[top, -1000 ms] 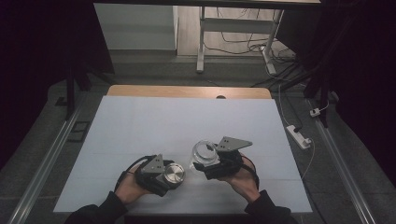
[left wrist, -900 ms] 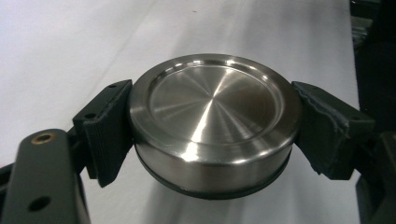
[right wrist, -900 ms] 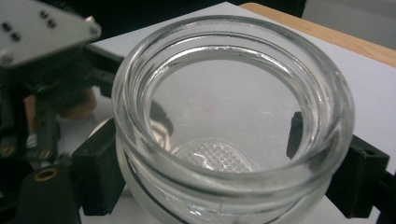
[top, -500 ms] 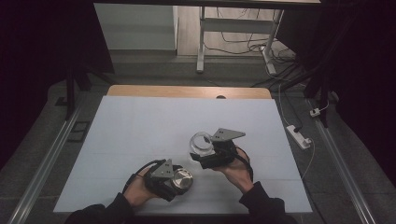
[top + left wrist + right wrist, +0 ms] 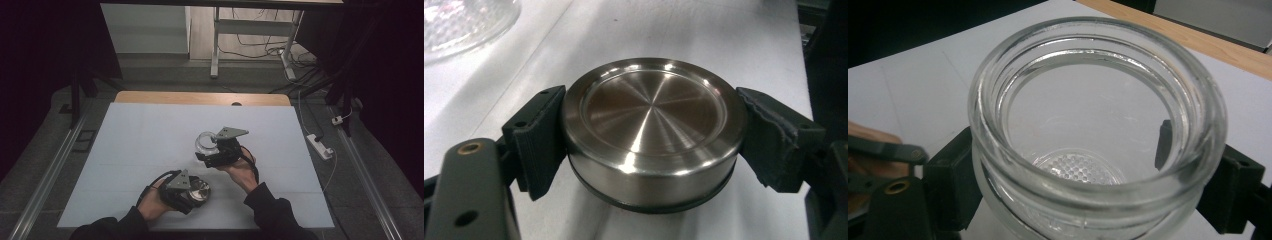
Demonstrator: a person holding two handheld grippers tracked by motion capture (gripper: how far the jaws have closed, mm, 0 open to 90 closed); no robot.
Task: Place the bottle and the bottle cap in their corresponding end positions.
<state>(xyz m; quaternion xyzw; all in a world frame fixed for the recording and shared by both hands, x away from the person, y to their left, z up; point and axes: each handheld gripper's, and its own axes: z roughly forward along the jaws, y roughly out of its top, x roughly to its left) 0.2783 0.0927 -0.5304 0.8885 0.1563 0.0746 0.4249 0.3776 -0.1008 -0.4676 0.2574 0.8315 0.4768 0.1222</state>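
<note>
A round steel lid (image 5: 654, 127) sits between the two black jaws of my left gripper (image 5: 194, 191), which is shut on it low over the table's front. In the high view the lid (image 5: 198, 191) gleams just right of the hand. An open clear glass jar (image 5: 1095, 125) with a dimpled base is clamped at its neck by my right gripper (image 5: 207, 148). The jar (image 5: 205, 142) is held above the table's middle, up and to the right of the lid, apart from it.
The white table top (image 5: 150, 135) has a wooden strip along its far edge (image 5: 200, 98). A white power strip (image 5: 320, 145) lies on the floor off the right side. Metal rails run along both sides.
My right gripper has carried the jar away from the front, toward the table's middle. The left gripper with the lid has shifted right and nearer the front edge, so the two have parted.
</note>
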